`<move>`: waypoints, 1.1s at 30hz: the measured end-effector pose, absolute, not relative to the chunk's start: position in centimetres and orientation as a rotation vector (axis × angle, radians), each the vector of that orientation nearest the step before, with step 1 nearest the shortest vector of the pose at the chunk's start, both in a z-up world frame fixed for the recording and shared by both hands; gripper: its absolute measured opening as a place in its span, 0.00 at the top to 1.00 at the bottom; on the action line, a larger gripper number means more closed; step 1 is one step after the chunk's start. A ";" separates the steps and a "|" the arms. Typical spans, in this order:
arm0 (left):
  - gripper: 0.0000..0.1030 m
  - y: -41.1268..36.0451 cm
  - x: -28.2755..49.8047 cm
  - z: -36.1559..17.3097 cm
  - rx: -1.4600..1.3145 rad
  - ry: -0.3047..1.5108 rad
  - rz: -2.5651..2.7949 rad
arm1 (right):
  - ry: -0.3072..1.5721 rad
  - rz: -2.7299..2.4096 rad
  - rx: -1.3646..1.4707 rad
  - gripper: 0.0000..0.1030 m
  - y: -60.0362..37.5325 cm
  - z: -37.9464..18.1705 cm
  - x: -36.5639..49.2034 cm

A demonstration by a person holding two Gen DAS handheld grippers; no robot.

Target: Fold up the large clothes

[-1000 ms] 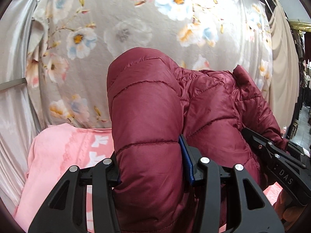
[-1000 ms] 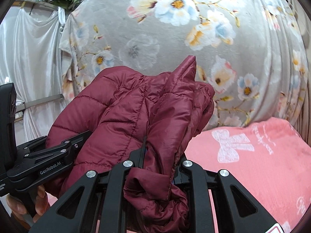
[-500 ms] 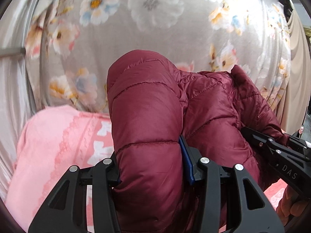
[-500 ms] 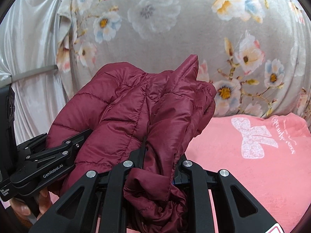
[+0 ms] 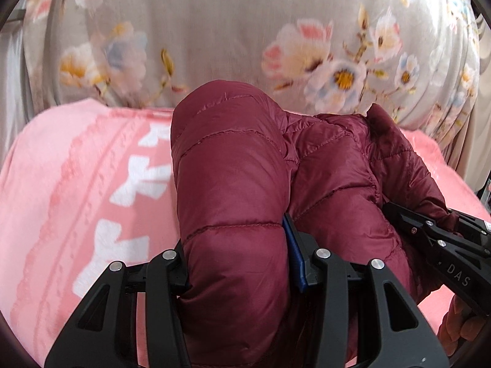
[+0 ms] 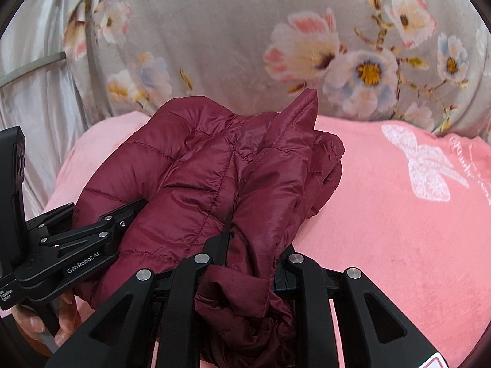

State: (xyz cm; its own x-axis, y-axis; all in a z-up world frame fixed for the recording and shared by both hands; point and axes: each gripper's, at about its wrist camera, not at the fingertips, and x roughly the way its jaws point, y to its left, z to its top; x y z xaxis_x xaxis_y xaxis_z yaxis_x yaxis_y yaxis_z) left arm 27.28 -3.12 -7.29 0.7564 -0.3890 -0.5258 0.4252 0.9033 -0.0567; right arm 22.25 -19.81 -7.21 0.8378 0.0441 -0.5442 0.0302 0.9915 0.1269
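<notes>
Pink blanket (image 6: pixel 383 230) with white bows spread over the bed, running far to a floral sheet (image 6: pixel 230 30); maroon jacket (image 6: pixel 214 178) above its near left part.

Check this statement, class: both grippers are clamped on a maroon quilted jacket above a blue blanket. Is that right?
Not quite: the blanket is pink, not blue, as the right wrist view shows. The rest holds: the left gripper and the right gripper are both clamped on the maroon quilted jacket.
</notes>
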 end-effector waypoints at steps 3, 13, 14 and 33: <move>0.57 -3.1 28.0 -8.6 0.076 0.589 -0.438 | 0.611 0.004 0.142 0.83 -19.7 -8.8 22.7; 0.37 -2.6 29.1 -10.3 0.085 0.637 -0.379 | 0.650 0.003 0.187 0.76 -20.5 -10.4 22.8; 0.31 -2.4 29.1 -10.3 0.080 0.647 -0.366 | 0.654 0.006 0.205 0.73 -20.8 -10.3 22.6; 0.20 -4.5 28.3 -4.5 0.145 0.758 -0.026 | 0.736 -0.110 0.147 0.96 -19.6 -7.1 23.4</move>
